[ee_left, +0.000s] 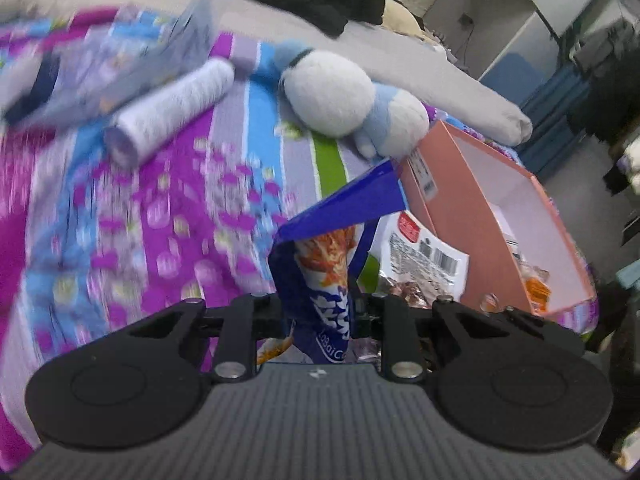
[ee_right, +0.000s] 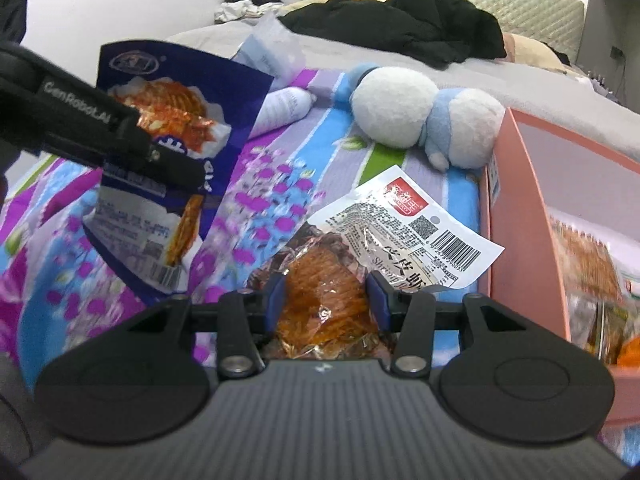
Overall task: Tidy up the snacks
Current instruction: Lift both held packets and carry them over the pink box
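Note:
My left gripper (ee_left: 320,306) is shut on a blue snack bag (ee_left: 328,240) and holds it above the bedspread; the same bag (ee_right: 168,152) and the left gripper's fingers (ee_right: 120,136) show at the left in the right wrist view. My right gripper (ee_right: 326,300) is open, with its jaws on either side of a clear snack pack with a white label (ee_right: 360,248) that lies on the bed. That pack also shows in the left wrist view (ee_left: 420,260). A pink box (ee_left: 472,216) at the right holds other snack packs (ee_right: 592,280).
A white and blue plush toy (ee_right: 424,116) lies beyond the snacks beside the pink box (ee_right: 524,216). A white cylinder (ee_left: 172,112) and a pale printed bag (ee_left: 112,68) lie at the left. Black clothes (ee_right: 400,24) lie on the grey blanket behind.

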{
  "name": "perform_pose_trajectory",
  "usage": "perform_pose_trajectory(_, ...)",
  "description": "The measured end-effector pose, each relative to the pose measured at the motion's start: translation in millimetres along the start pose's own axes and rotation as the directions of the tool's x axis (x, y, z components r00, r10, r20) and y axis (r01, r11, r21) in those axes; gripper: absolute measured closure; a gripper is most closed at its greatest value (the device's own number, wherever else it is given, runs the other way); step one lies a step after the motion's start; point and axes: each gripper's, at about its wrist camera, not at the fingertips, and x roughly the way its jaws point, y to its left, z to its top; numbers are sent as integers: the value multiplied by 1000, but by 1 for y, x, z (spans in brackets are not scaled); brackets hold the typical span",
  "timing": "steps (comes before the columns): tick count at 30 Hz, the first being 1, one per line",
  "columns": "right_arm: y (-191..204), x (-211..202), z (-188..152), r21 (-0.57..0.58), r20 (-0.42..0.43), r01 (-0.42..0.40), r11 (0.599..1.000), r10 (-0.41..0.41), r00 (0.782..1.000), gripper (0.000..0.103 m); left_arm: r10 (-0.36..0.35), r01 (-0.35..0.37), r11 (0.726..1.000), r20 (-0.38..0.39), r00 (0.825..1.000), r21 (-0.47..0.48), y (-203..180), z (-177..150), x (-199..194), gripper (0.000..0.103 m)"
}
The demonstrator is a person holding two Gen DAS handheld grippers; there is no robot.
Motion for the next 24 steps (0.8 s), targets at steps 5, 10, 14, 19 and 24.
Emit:
perform_pose_trajectory(5,12,-12,-22,-37,-33,-23,999,21,999,56,-39,36,991,-15,999,-128,15,-45,-13,75)
perform_pose_trajectory(10,26,-21,-41,-81,-64,-42,996,37,997,54,-28,22,980,-23,999,-199,33,-79,-14,75)
perform_pose_trajectory(14,28,-15,-55,-57,-110,-61,997,54,992,49,-7,-4,969,-44,999,-247,52,-92,-5,74)
perform_pose_trajectory(19,27,-13,-62,-8,-127,-8,1000,7,992,45,77,-90,966,-62,995,-244,55,-95,-4,33)
perform_pose_trajectory(24,19,-25,-63,116,-80,51,992,-42,996,16,88,-91,966,-21,996,-244,53,-97,-16,15)
